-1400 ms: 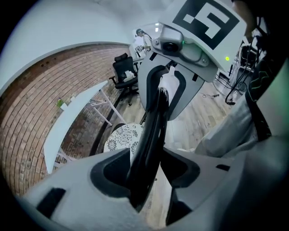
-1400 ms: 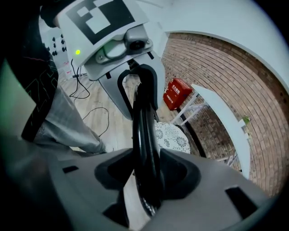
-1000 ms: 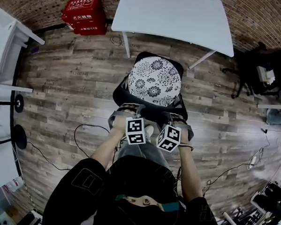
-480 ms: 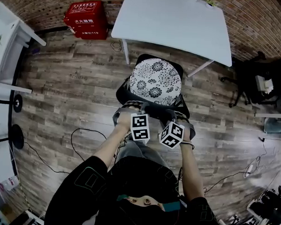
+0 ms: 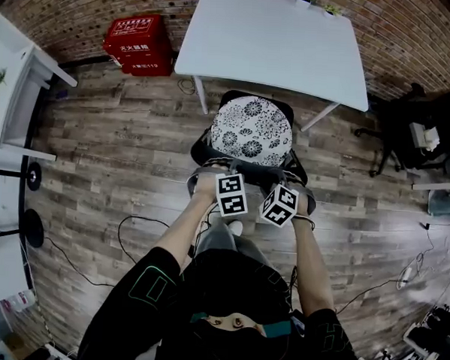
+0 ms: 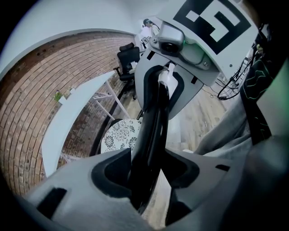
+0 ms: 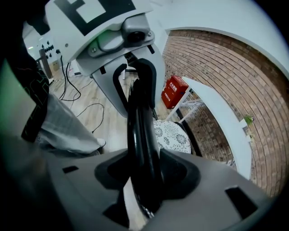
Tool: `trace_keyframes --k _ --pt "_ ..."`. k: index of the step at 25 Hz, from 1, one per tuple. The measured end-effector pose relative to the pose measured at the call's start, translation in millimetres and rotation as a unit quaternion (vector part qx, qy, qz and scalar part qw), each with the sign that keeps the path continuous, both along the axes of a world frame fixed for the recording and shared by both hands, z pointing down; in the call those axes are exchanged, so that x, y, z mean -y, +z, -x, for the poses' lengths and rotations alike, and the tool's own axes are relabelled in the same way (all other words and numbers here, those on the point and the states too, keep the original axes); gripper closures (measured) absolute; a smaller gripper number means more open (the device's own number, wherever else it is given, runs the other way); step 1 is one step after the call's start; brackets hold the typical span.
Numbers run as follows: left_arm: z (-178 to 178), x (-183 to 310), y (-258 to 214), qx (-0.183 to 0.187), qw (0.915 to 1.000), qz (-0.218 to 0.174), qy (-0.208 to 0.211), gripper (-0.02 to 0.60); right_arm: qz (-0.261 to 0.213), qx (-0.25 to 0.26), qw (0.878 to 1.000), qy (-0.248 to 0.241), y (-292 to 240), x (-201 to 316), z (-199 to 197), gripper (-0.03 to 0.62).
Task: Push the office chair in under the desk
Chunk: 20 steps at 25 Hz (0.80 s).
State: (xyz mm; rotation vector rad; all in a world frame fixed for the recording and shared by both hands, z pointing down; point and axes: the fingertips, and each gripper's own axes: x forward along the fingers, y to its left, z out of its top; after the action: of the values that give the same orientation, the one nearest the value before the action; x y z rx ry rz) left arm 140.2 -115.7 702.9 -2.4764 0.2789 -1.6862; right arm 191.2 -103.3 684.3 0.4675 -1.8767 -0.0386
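The black office chair has a round floral cushion on its seat, and the seat's far edge sits at the front edge of the white desk. My left gripper and right gripper are side by side on the top rim of the backrest. In the left gripper view the black backrest rim runs between the left gripper jaws, which clamp it. The right gripper view shows the backrest rim between the right gripper jaws; they are opening slightly but still touch it.
A red box stands on the wooden floor left of the desk. Another black chair is at the right, a white shelf unit at the left. Cables trail over the floor near my feet.
Both grippers and the chair have moved forward toward the desk; the cushion now lies closer to the desk's front edge.
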Motion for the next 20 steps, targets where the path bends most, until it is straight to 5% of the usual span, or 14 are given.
trace_keyframes --k 20 --pt "-12 44 1 0.006 0.9999 0.008 -0.007 0.371 0.029 0.016 0.999 -0.024 3 43 -10 0.414"
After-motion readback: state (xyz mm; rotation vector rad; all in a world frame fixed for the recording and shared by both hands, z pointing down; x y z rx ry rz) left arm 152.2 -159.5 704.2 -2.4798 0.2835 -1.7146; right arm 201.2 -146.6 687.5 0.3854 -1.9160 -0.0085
